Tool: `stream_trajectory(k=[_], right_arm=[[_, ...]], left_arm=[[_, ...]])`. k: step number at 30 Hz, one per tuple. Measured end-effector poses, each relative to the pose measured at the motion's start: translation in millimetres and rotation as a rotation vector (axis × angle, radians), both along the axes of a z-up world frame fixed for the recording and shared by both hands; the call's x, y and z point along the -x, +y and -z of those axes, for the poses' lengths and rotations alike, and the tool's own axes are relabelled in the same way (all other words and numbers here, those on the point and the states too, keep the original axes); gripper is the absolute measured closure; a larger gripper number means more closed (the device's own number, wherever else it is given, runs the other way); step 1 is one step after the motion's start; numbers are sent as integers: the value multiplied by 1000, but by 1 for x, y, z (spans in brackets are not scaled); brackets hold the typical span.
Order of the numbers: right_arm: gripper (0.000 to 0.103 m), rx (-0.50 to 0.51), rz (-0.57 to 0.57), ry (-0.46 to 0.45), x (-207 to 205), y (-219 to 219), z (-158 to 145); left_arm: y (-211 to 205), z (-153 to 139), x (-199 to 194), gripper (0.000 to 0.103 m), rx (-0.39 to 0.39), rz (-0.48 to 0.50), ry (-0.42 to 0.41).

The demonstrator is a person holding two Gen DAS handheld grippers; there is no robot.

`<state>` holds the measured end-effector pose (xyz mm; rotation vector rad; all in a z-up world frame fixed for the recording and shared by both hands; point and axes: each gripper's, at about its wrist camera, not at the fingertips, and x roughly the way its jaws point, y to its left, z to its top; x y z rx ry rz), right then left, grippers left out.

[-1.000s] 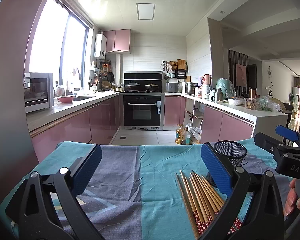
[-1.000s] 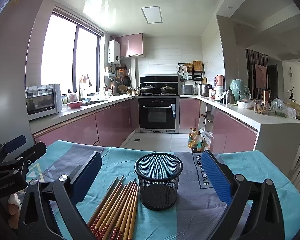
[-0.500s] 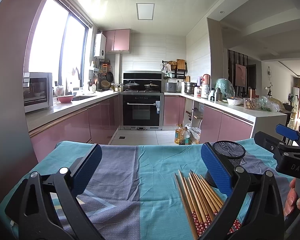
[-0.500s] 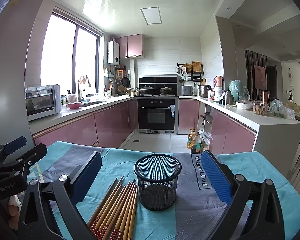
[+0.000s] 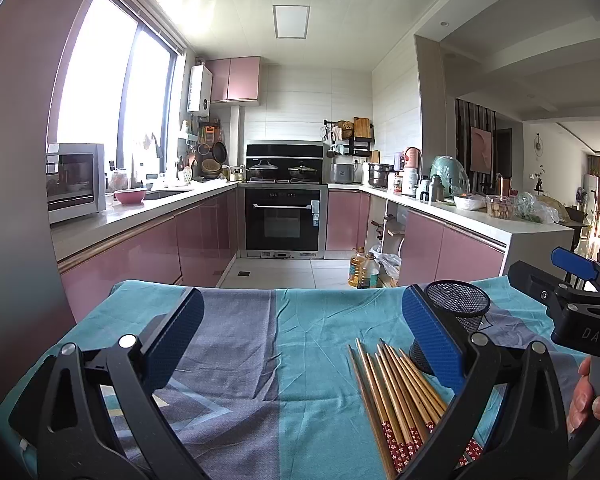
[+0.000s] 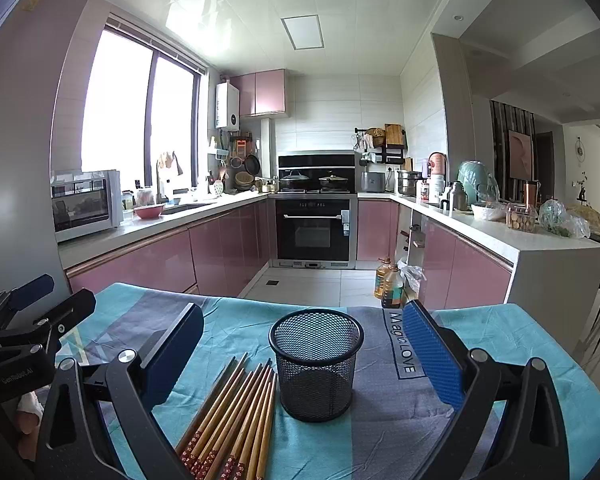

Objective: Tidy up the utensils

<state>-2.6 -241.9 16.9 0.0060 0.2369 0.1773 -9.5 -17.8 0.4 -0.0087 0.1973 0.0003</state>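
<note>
1. The chopsticks lie in a loose fan on the cloth, just left of the mesh cup; the nearest stick looks to touch or nearly touch the cup's base. The cup stands upright and looks empty, so nothing seems sorted yet.
2. The right gripper hangs above the cloth, jaws spread wide, holding nothing — the cup sits in the gap between them.
3. The left gripper is also wide open and empty, with the chopsticks by its right finger.
4. Handling, as a guess: the sticks are light, stiff and smooth, so they may roll or slip from a pinch. A hold near the middle of one or two would balance best — the red patterned ends lie nearest the cameras.
5. The cup looks light and could tip if a stick strikes its rim.
</note>
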Motion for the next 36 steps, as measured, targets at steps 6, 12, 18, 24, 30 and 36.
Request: stream_trajectory(k=[6, 12, 18, 24, 30, 36], right_arm=[[7, -1, -2, 3, -1, 1, -2], [7, -1, -6, 7, -1, 2, -2], [7, -3, -11, 10, -4, 0, -1], [7, -3, -14, 12, -5, 0, -1], [7, -6, -19, 20, -7, 1, -1], [7, -12, -25, 30, -9, -1, 2]], left_arm=[[0, 0, -1, 5, 1, 0, -1], [0, 0, -1, 5, -1, -1, 0], [-1, 1, -2, 5, -1, 0, 3], [-1, 3, -2, 5, -3, 3, 8], [-1, 4, -4, 5, -10, 6, 16], [-2, 5, -5, 5, -11, 9, 21]])
